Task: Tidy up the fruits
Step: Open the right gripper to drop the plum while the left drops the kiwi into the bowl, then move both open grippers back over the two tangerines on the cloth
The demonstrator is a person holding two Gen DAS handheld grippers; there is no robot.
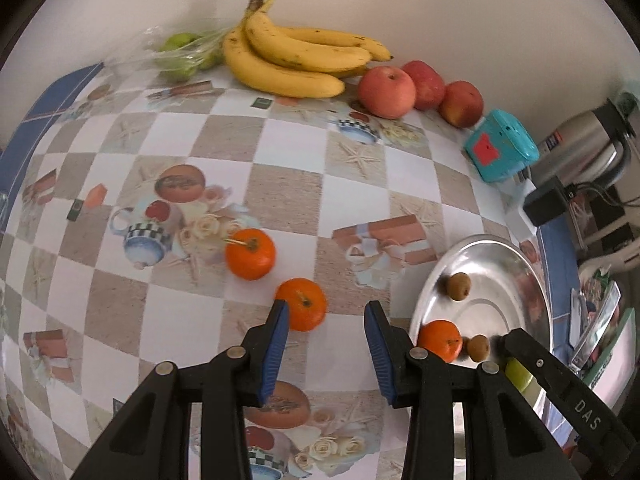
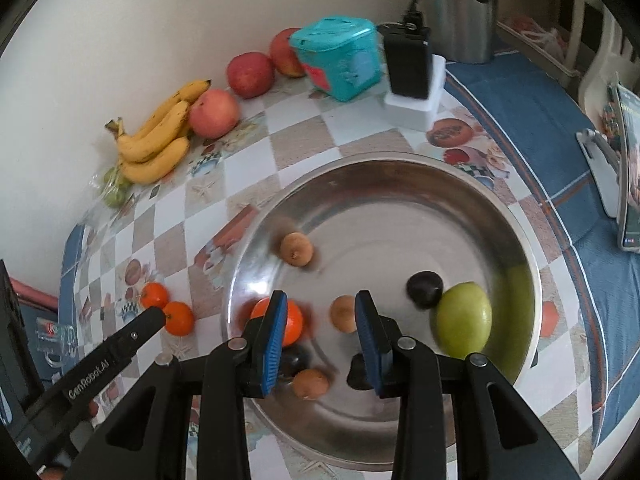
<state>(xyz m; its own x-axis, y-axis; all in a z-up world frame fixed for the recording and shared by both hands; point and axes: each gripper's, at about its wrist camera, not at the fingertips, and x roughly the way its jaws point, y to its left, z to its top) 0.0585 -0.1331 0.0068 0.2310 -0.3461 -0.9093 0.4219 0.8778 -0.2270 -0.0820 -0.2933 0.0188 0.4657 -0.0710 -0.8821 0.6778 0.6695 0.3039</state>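
Note:
Two oranges (image 1: pixel 251 254) (image 1: pixel 302 310) lie on the checked tablecloth. My left gripper (image 1: pixel 326 308) hovers open over the nearer one, which sits just past its left finger; nothing is held. To the right stands a steel bowl (image 2: pixel 400 160). It holds an orange (image 2: pixel 294 320), three small brown fruits (image 2: pixel 296 249), a green apple (image 2: pixel 464 320) and dark plums (image 2: pixel 425 289). Above the bowl's near side my right gripper (image 2: pixel 320 296) is open and holds nothing. Bananas (image 1: pixel 292 56), three red apples (image 1: pixel 386 92) and bagged green fruits (image 1: pixel 180 56) line the back wall.
A teal box (image 1: pixel 500 150) stands beside the apples, with a black adapter (image 2: pixel 410 68) on a white block and a steel kettle (image 2: pixel 460 12) behind the bowl. The left gripper's arm (image 2: pixel 136 332) reaches in near the loose oranges. A standing phone (image 2: pixel 628 168) sits at the right edge.

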